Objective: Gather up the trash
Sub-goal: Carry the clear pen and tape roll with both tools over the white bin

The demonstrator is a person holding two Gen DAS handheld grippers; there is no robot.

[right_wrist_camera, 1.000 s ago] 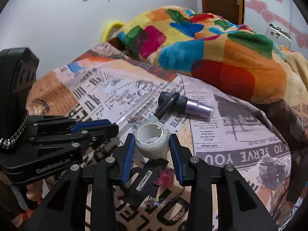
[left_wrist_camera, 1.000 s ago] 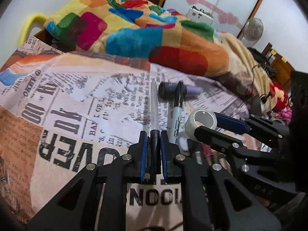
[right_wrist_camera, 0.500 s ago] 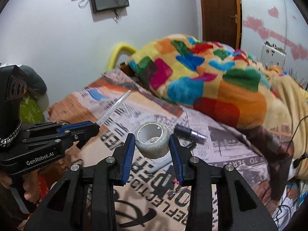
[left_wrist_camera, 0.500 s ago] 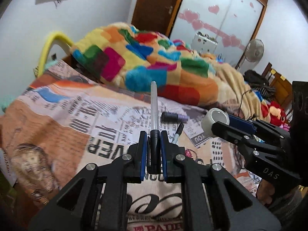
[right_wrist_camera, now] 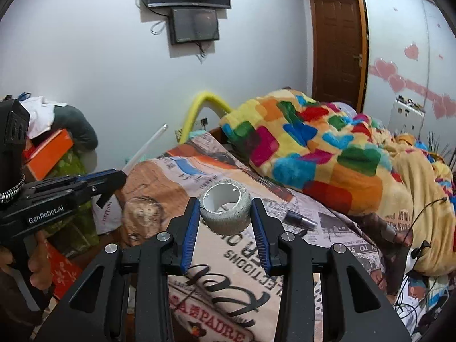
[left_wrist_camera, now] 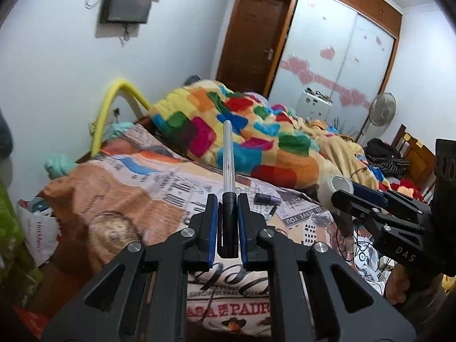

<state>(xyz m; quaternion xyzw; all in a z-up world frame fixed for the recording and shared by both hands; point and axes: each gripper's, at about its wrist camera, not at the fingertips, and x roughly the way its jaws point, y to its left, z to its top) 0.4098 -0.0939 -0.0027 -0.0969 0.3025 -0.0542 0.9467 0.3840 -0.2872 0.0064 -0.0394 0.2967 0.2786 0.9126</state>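
Observation:
My left gripper (left_wrist_camera: 227, 199) is shut on a clear pen with a black cap (left_wrist_camera: 228, 159), which sticks up and forward above the bed. My right gripper (right_wrist_camera: 225, 202) is shut on a grey tape roll (right_wrist_camera: 226, 212), held in the air over the newspaper-print bedsheet (right_wrist_camera: 233, 259). In the left wrist view the right gripper (left_wrist_camera: 346, 192) with the tape roll (left_wrist_camera: 332, 186) shows at the right. In the right wrist view the left gripper (right_wrist_camera: 114, 175) shows at the left, the pen (right_wrist_camera: 145, 148) slanting up from it. A purple-tipped cylinder (left_wrist_camera: 266, 198) and a dark marker (left_wrist_camera: 272, 211) lie on the sheet.
A multicoloured blanket (left_wrist_camera: 250, 139) is heaped on the far half of the bed. A white plastic bag (left_wrist_camera: 40, 228) stands on the floor left of the bed. Cables and clutter (left_wrist_camera: 367, 250) lie at the right. A fan (left_wrist_camera: 380, 111), wardrobe and door stand behind.
Both grippers have risen and drawn back from the bed, carrying the pen and the tape roll. The sheet and the items left on it now look smaller and farther.

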